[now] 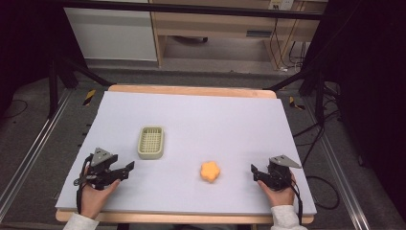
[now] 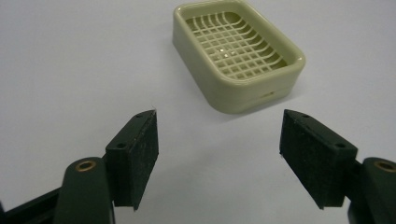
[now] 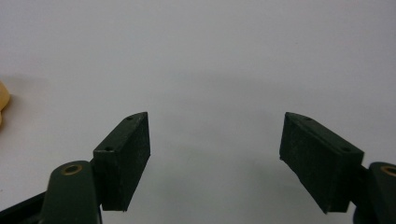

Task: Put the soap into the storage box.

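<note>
Two things sit on the pale lavender-grey bench [image 1: 191,120], both in its near half. The soap dish [image 1: 151,142] is a pale green rectangle w/ rounded corners, thick smooth rim and a sunken lattice floor of small square holes; it lies flat, long side running front to back, left of centre. From the left gripper view the dish [image 2: 238,53] sits at an angle just ahead of the jaws, a little to the right, apart from them, w/ a small notch low on its near wall. The orange piece [image 1: 209,171] is a flower-shaped lump w/ rounded lobes, matte, lying flat nearer the front edge, approx. mid-bench, well apart from the dish. A sliver of it [image 3: 3,100] shows pale yellow-orange at the left border of the right gripper view. Left claw [image 1: 125,169] rests by the front-left corner, jaws spread wide, nothing between them, aimed toward the dish. Right claw [image 1: 254,171] rests by the front-right corner, jaws also wide and bare, pointing left toward the orange piece, w/ a clear gap between them. Each claw is held in a hand, white cuffs at the front edge.
</note>
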A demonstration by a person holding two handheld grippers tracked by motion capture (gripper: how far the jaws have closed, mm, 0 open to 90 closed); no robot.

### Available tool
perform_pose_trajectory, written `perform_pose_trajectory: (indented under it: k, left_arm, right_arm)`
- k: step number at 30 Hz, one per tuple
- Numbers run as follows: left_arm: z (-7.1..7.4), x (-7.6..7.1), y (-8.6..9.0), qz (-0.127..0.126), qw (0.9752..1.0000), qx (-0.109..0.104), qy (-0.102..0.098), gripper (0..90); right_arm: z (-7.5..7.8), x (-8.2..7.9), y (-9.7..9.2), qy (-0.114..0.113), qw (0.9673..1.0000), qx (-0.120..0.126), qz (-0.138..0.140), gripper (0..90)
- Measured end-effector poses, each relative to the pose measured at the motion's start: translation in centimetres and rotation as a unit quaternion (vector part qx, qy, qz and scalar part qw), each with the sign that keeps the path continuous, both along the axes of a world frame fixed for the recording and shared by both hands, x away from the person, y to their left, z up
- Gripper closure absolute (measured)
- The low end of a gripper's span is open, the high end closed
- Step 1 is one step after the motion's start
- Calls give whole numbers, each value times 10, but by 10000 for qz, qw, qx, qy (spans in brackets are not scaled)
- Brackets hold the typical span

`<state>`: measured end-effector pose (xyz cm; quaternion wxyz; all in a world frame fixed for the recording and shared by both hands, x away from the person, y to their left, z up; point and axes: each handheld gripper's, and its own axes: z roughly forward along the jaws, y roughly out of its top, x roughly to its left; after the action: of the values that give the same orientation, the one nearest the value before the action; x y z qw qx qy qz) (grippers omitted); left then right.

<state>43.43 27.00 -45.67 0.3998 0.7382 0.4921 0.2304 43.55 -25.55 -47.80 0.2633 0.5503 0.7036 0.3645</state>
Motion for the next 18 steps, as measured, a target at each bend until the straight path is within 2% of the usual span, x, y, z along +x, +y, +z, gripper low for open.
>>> perform_pose_trajectory:
  k: [3, 5, 11, 18]
  left_arm:
    - [2, -1, -5, -82, 10000, 19, -9, 275]
    - [2, -1, -8, -127, 9999, -46, -8, 272]
    - [7, -1, -21, -279, 9996, 52, -43, 265]
    - [13, -1, -30, -419, 9991, 30, -47, 260]
  right_arm:
    - [0, 0, 1, 52, 10000, -11, 25, 252]
    - [0, 0, 1, 59, 10000, 0, 24, 252]
    - [-1, 0, 0, 35, 10000, 1, -3, 249]
    - [0, 0, 0, 3, 10000, -12, 8, 253]
